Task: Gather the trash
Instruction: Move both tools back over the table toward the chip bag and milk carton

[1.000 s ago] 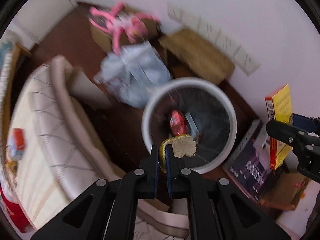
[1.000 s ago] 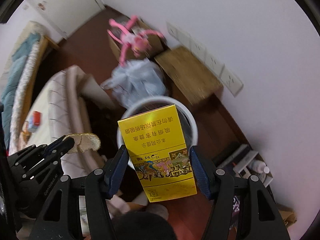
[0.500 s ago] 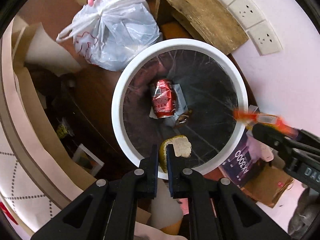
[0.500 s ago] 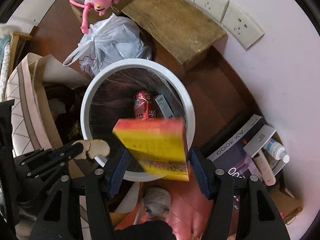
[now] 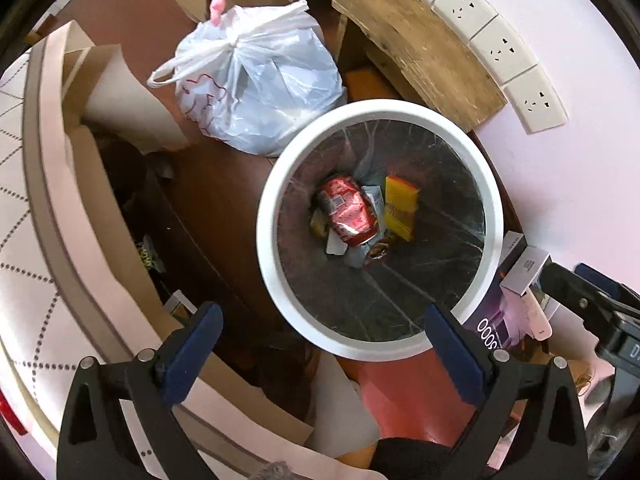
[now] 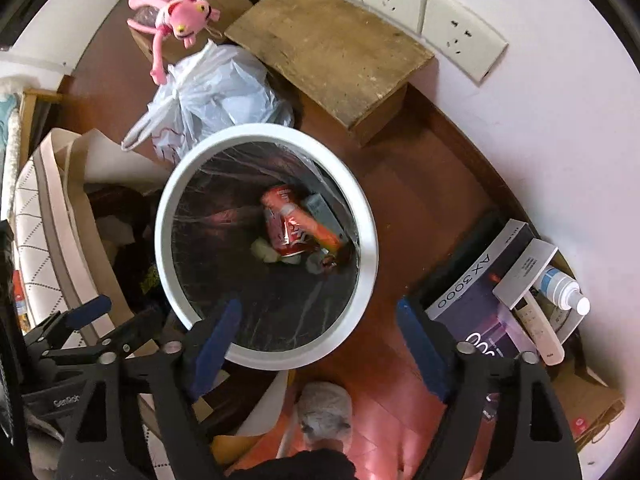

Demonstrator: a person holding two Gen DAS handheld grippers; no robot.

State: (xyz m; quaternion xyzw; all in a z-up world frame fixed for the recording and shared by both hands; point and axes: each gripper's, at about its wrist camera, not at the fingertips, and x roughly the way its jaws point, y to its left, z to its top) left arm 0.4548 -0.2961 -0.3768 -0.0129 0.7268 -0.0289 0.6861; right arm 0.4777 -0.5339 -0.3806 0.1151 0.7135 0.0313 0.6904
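Observation:
A white round trash bin (image 5: 276, 276) with a dark liner stands on the floor below both grippers; it also shows in the right wrist view (image 6: 362, 208). Inside lie a crushed red can (image 5: 348, 210), a yellow box (image 5: 400, 206) and small scraps, among them a pale peel piece (image 6: 264, 250). The can (image 6: 286, 224) shows in the right wrist view too. My left gripper (image 5: 320, 328) is open and empty above the bin's near rim. My right gripper (image 6: 320, 328) is open and empty above the bin's near right edge.
A tied white plastic bag (image 5: 256, 84) sits beyond the bin, with a wooden stool (image 6: 332, 48) and a pink plush toy (image 6: 180, 24) on a cardboard box. A purple box (image 6: 476, 308) with a bottle stands right. A quilted bed edge (image 5: 36, 200) runs left.
Both grippers opened. The peel dropped from my left gripper and the yellow box from my right; both now lie in the bin. The views moved closer above the bin.

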